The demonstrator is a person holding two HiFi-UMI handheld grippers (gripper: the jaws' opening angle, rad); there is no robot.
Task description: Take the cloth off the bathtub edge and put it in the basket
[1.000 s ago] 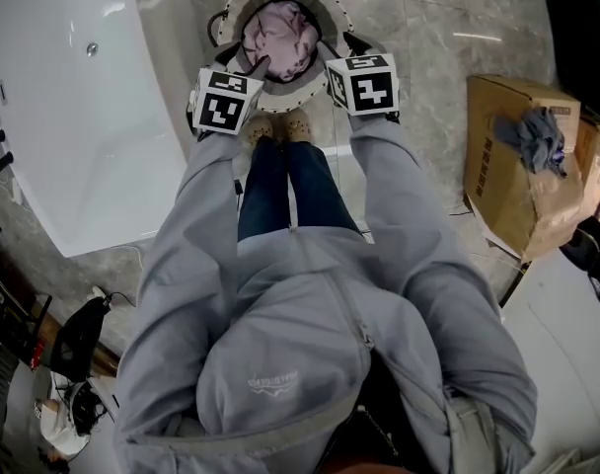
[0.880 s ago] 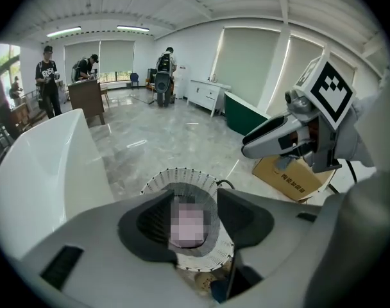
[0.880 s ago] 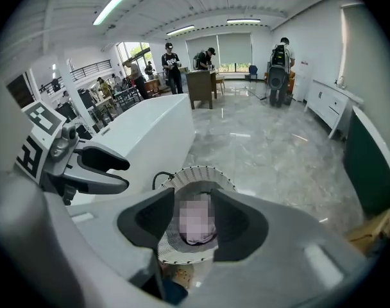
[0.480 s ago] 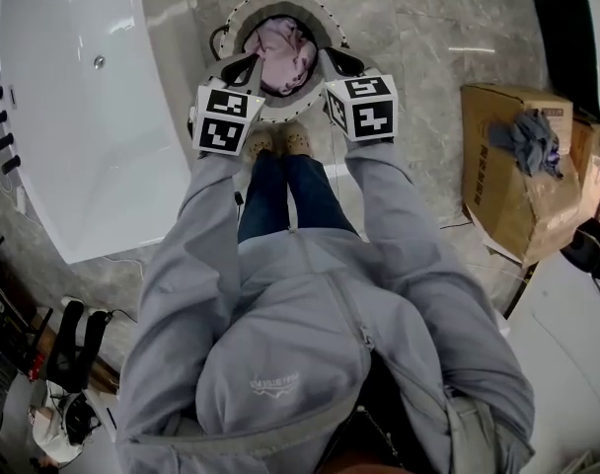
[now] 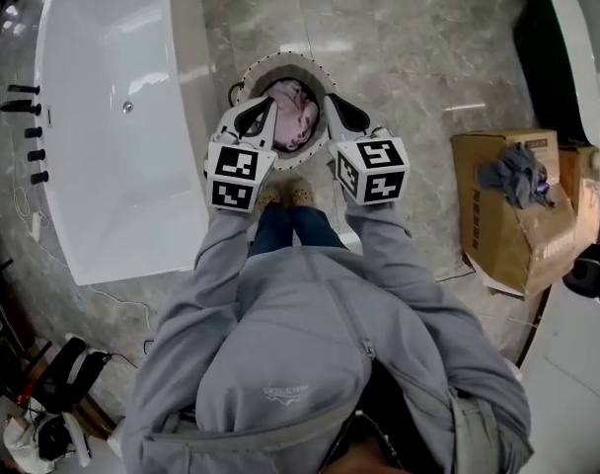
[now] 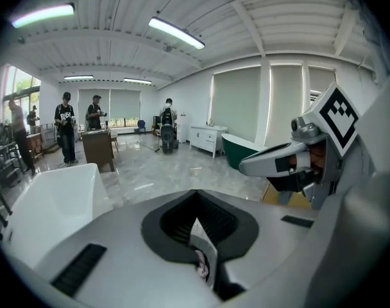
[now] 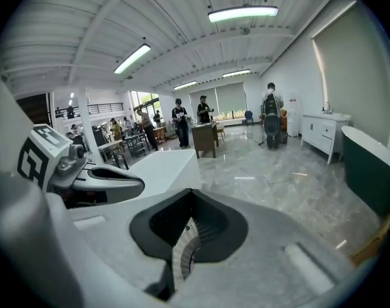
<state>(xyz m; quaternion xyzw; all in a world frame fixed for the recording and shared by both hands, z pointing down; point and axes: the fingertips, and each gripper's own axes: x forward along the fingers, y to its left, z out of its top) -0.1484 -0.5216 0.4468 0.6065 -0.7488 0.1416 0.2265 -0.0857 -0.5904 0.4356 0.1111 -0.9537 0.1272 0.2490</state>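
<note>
The pink cloth (image 5: 294,117) lies bunched inside the round white-rimmed basket (image 5: 280,60) on the floor, just beyond the person's feet. My left gripper (image 5: 264,109) is held over the basket's left rim and my right gripper (image 5: 334,104) over its right rim. Both are shut with nothing in them. In the left gripper view the jaws of the left gripper (image 6: 197,231) meet, empty, and point level into the room. The right gripper (image 7: 185,231) looks the same in its own view. The white bathtub (image 5: 122,117) stands to the left, and I see no cloth on its edge.
A cardboard box (image 5: 502,225) with a blue-grey rag (image 5: 517,173) on it sits at the right. Black taps (image 5: 29,131) line the tub's far left side. A dark green tub (image 7: 374,169) and several people (image 6: 67,133) stand farther off in the hall.
Both grippers have closed and risen from the basket, leaving the pink cloth inside it. The head view has shifted, so the basket and the tub now sit lower in the frame.
</note>
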